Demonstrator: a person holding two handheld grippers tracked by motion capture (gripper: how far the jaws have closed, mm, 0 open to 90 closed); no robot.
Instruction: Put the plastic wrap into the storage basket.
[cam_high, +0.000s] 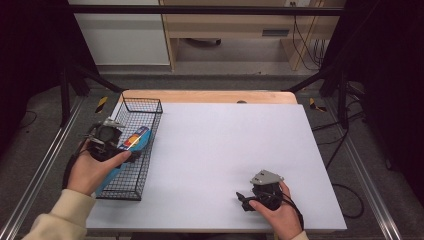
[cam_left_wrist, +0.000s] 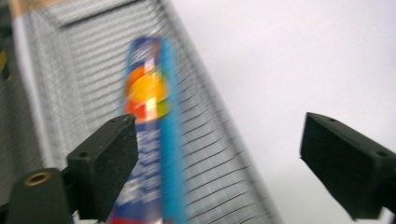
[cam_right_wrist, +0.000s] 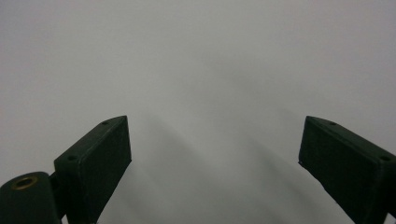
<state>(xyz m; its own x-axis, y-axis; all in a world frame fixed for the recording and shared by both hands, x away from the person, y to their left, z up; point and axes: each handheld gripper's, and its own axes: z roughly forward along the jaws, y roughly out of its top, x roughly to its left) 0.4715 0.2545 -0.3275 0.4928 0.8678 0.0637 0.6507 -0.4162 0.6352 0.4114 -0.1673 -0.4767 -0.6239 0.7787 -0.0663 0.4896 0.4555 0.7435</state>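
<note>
The blue packet lies inside the black wire basket, which stands along the left edge of the white surface. The packet is long and flat, with an orange, yellow and red picture near its far end, and it runs lengthwise down the basket, its near end hidden under the person's left hand in the high view. In the left gripper view the packet shows blurred, resting on the basket's mesh floor and close to the wall that borders the open white surface.

The left gripper hangs over the basket's near half, above the packet. Its jaws stand wide apart with nothing between them: in the left gripper view the left jaw overlaps the packet's lower part in the picture, but neither pad presses on it, and the right jaw stands over the bare surface beyond the basket wall.

The right gripper rests low at the near right part of the surface, held in the person's right hand, well apart from the basket. In the right gripper view its jaws are spread wide over the plain white surface, holding nothing.

A cream sleeve covers the left forearm at the bottom left of the high view.
</note>
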